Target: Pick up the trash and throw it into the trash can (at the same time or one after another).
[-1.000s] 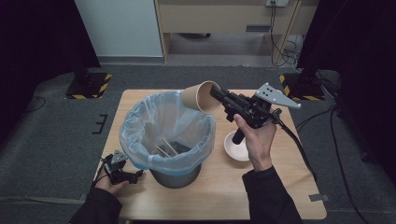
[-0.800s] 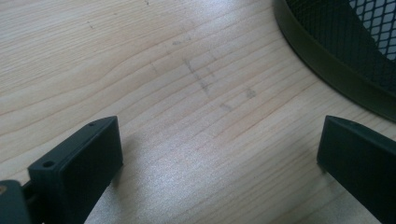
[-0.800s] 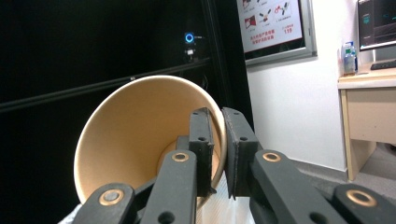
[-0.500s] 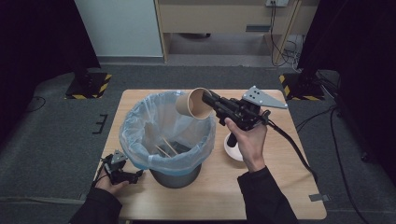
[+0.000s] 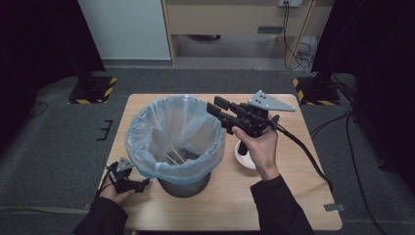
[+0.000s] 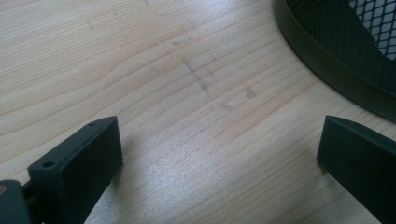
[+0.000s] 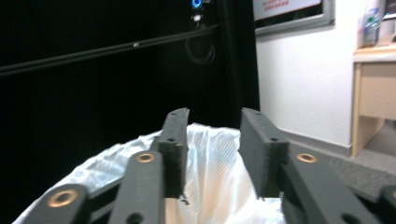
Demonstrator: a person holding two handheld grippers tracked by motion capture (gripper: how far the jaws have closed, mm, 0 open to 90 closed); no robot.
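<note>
The right gripper [image 5: 219, 108] hangs over the rim of the bag-lined waste bin [image 5: 175, 139], its jaws just opened, nothing between them. The left gripper [image 5: 139, 185] rests wide open on the table [image 5: 293, 196] just beside the bin's base.

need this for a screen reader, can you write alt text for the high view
A person's right gripper, jaws apart and holding nothing, hangs over the rim of a bin lined with a pale blue bag on a wooden table. The left gripper rests low beside the bin, and a white bowl sits behind the right hand.
</note>
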